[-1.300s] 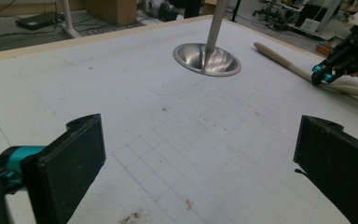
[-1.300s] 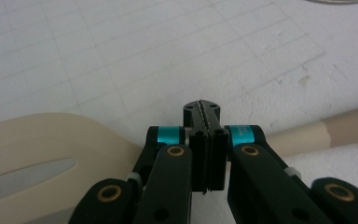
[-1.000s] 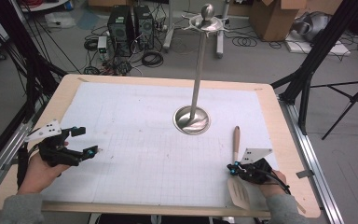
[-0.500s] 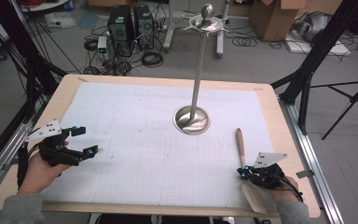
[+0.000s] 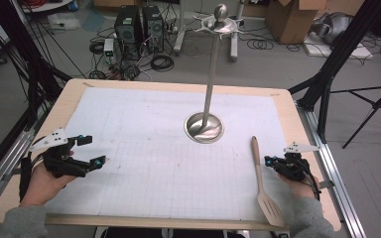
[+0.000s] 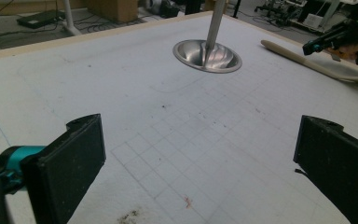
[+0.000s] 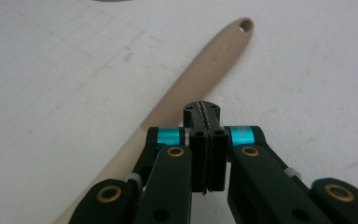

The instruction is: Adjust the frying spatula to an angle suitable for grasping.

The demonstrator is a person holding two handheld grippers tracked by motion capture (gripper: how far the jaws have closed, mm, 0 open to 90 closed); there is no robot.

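On the desk (image 5: 297, 129) a white gridded mat (image 5: 144, 148) covers nearly the whole top. Metal stand (image 5: 206, 126): round dished base right of mat centre, thin pole rising upright to a hooked crown with a ball on top. Wooden spatula (image 5: 261, 182): lies flat on the mat near its right edge, well apart from the stand's base, handle with hanging hole pointing away from the person, blade at the near edge. Left claw (image 5: 90, 151): held in the left hand at the mat's left side, jaws spread wide, bare mat between them, nothing gripped. Right claw (image 5: 269, 160): jaws pressed fully together, nothing between them; tips just beside the spatula handle on its right side, about mid-length; contact with the handle cannot be told.
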